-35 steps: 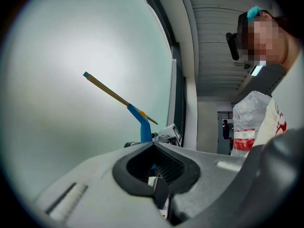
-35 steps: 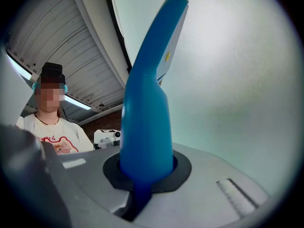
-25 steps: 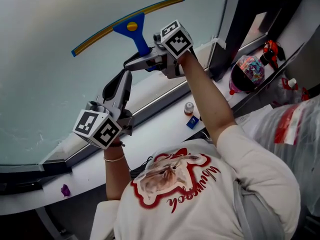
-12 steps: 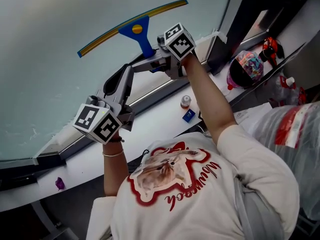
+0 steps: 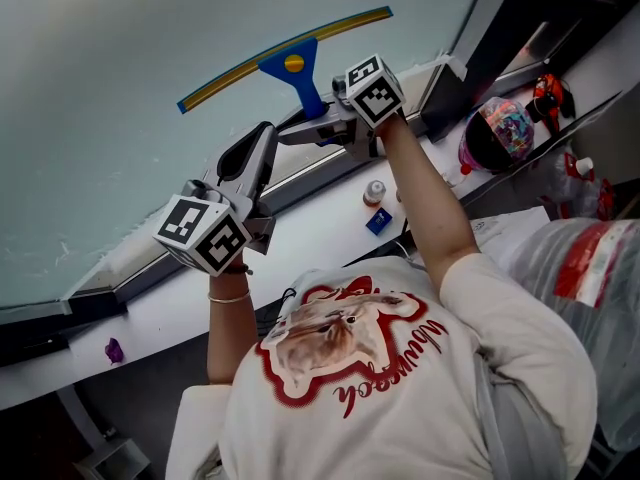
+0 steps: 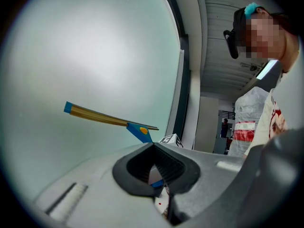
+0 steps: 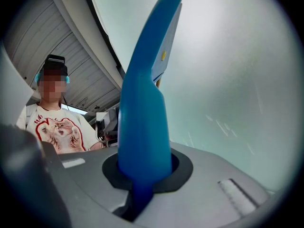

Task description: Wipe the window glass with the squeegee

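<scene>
Right gripper (image 5: 318, 120): jaws clamped on the blue handle of the squeegee (image 5: 293, 63), at the handle end farthest from the window glass (image 5: 120, 48). The blade looks pressed to the glass in its lower right part, tilted with the right end higher. Left gripper (image 5: 258, 148): jaws together, holding nothing, near the bottom edge of the glass below the blade's left half.

Handling, my read: light plastic tool with a stiff handle and a soft rubber edge that needs even pressure to seal on the glass. The handle is smooth and tapered, so it could twist or slide between two pads. The grip is far back, so the blade may rock. A hold nearer the head, where the handle widens, would be steadier. Go easy on the glass.
</scene>
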